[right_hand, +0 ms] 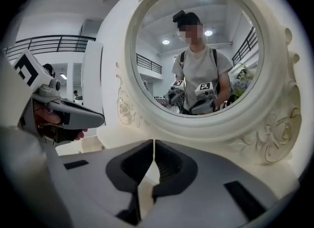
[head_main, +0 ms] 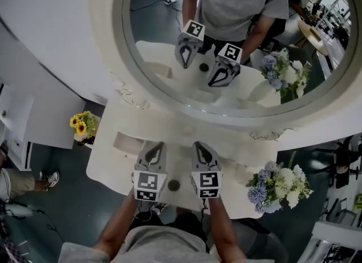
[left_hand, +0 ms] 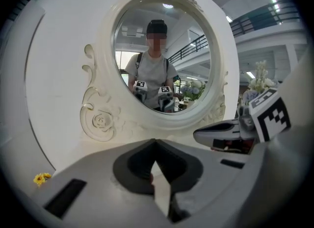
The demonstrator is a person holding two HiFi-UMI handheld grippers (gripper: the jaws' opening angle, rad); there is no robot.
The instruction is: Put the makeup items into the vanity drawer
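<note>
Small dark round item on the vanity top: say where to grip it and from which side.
Probably grip the small dark round item across its sides, from straight above: it looks low and round, lying flat on the white vanity top with bare surface around it. The left tool and right tool are both shut, so open one first.

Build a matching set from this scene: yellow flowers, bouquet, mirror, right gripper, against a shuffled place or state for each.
Things:
1 yellow flowers
2 bouquet
3 mirror
4 right gripper

Places or states:
A shut, empty
B by the right end of the table
C behind the table
D by the table's left end

Pairs: 1-D, 2-B, 3-C, 4-A
</note>
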